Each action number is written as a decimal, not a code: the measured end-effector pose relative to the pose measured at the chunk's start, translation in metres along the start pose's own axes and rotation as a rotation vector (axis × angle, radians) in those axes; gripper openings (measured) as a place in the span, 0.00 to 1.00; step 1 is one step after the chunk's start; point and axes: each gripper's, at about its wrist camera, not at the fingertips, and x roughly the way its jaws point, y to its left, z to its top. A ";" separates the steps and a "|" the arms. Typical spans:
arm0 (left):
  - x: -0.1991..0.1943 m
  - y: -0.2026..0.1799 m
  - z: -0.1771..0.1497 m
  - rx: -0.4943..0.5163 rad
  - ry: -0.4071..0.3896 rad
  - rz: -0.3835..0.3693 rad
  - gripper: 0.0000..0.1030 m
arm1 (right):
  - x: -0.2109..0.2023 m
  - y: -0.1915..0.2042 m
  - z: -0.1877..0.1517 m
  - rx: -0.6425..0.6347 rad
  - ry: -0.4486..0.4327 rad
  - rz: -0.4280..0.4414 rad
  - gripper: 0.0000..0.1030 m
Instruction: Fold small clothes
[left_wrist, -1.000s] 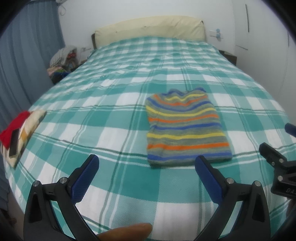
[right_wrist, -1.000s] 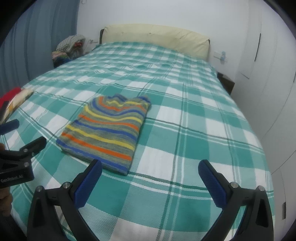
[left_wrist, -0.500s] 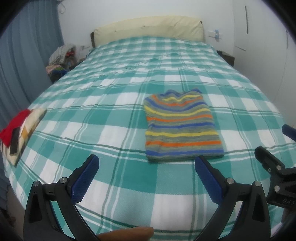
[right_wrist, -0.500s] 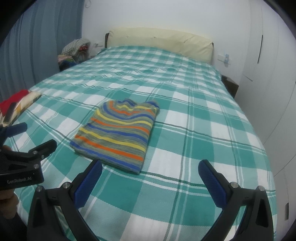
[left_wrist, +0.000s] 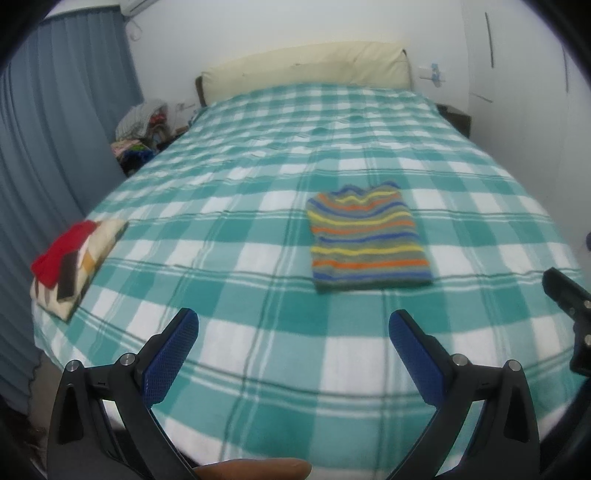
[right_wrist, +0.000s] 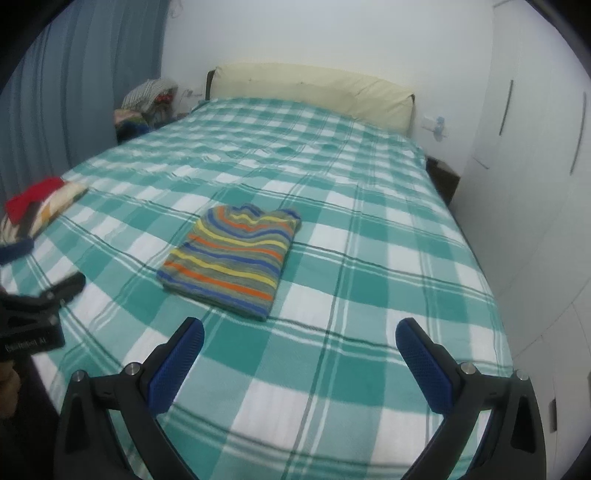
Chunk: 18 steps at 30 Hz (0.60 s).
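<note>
A small striped garment (left_wrist: 367, 240) (right_wrist: 236, 258), in grey, orange, yellow and blue, lies folded into a neat rectangle on the green-and-white checked bed (left_wrist: 258, 177) (right_wrist: 369, 236). My left gripper (left_wrist: 293, 332) is open with nothing between its blue pads, hovering over the bed's near edge well short of the garment. My right gripper (right_wrist: 300, 341) is open and empty too, also near the foot of the bed. Each gripper's black body shows at the edge of the other's view.
A folded red, cream and brown cloth (left_wrist: 74, 258) (right_wrist: 37, 206) lies at the bed's left edge. A cream headboard (left_wrist: 306, 66) stands at the far end, a heap of clothes (left_wrist: 142, 133) by the blue curtain (left_wrist: 55, 129), white wardrobe doors (right_wrist: 535, 147) on the right.
Both grippers have pulled back from the folded garment toward the foot of the bed, so it looks smaller and farther off. Both have stayed open.
</note>
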 end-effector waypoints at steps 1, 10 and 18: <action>-0.006 -0.001 -0.002 -0.003 -0.001 -0.011 1.00 | -0.008 0.000 -0.002 0.010 -0.008 0.001 0.99; -0.033 -0.007 -0.005 0.003 -0.051 -0.015 1.00 | -0.056 0.010 -0.017 0.023 -0.068 0.008 0.99; -0.041 -0.009 -0.005 -0.001 -0.072 -0.016 1.00 | -0.060 0.008 -0.023 0.048 -0.074 0.005 0.99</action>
